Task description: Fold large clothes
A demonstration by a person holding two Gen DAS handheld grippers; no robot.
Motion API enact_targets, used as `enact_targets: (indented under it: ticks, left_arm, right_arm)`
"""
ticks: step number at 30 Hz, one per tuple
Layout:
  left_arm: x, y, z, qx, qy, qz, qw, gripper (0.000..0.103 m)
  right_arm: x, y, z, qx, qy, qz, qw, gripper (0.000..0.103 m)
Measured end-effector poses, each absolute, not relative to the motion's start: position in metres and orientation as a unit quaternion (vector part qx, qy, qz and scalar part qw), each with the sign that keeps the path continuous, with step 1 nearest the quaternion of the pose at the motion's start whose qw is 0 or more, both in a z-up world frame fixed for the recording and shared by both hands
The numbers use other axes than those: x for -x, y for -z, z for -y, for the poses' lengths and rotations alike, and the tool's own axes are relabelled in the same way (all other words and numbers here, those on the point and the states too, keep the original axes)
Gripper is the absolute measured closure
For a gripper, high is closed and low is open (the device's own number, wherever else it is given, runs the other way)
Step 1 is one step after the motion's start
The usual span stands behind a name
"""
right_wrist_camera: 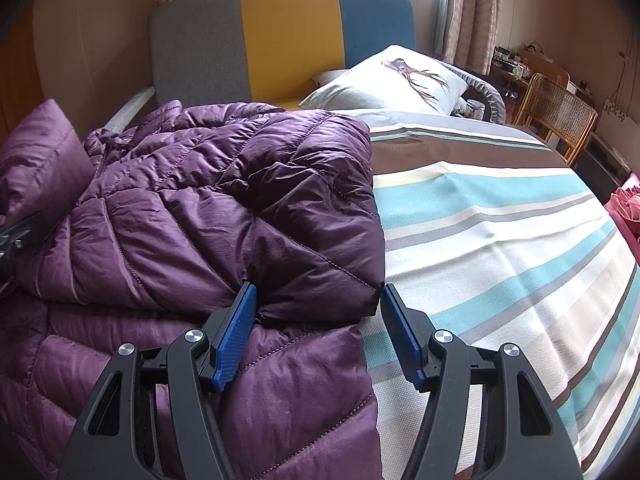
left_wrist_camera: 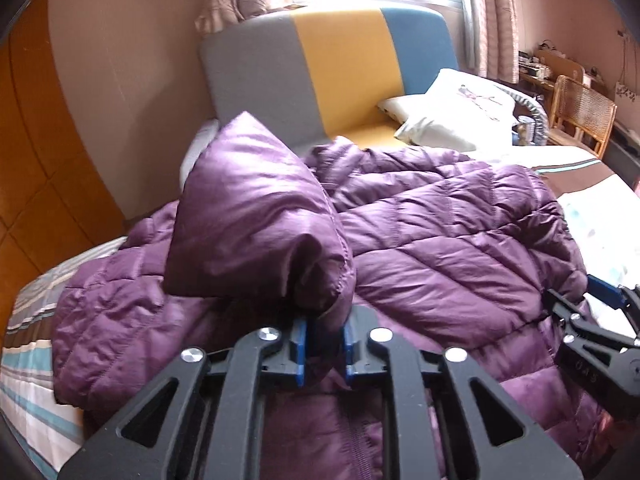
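Note:
A purple quilted down jacket (left_wrist_camera: 440, 248) lies spread on a striped bed. My left gripper (left_wrist_camera: 323, 342) is shut on a sleeve (left_wrist_camera: 256, 220) of the jacket and holds it lifted above the body. In the right wrist view the jacket (right_wrist_camera: 192, 216) has its right side folded over. My right gripper (right_wrist_camera: 316, 312) is open, its jaws on either side of the folded sleeve's corner (right_wrist_camera: 320, 276), not closed on it. The right gripper also shows in the left wrist view (left_wrist_camera: 600, 320) at the jacket's right edge.
The striped bedspread (right_wrist_camera: 500, 240) extends to the right of the jacket. A white pillow (right_wrist_camera: 392, 80) lies by the grey, yellow and blue headboard (right_wrist_camera: 288, 32). A wicker chair (right_wrist_camera: 556, 112) and cluttered desk stand at the far right. A pink cloth (right_wrist_camera: 628, 208) lies at the right edge.

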State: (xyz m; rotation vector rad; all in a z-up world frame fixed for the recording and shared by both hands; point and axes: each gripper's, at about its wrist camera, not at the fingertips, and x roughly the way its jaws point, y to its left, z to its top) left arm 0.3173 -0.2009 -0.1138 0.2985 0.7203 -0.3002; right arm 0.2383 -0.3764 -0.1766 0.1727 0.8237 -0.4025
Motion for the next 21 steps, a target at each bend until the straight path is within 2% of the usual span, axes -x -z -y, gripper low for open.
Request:
enact_targets:
  ticks: [1,2,4,9,13,21]
  left_arm:
    - [-0.317,0.116,0.205,-0.141,0.155,-0.352,0.912,0.065]
    - [-0.315,0.116,0.208,-0.135,0.171,-0.353,0.910,0.052]
    - [-0.310,0.118,0.215,-0.139,0.190,-0.351,0.906,0.047]
    - [-0.293,0.116,0.220,-0.129,0.239,-0.349,0.897,0.045]
    - [-0.274,0.104,0.202,-0.095,0.274,-0.338,0.895,0.037]
    - [-0.276,0.085,0.126,-0.036,0.232,-0.328,0.915,0.037]
  right_arm:
    - [-0.238,0.177,0.377,-0.084,0.194,-0.397,0.893,0.040]
    - [-0.238,0.177,0.377,-0.085,0.193,-0.397,0.893,0.040]
    - [-0.238,0.177,0.379,-0.086,0.193,-0.397,0.893,0.040]
    - [-0.238,0.177,0.379,-0.088,0.192,-0.397,0.893,0.040]
    - [-0.238,0.177,0.379,-0.088,0.192,-0.397,0.893,0.040]
    - [-0.237,0.176,0.377,-0.082,0.195,-0.394,0.894,0.040]
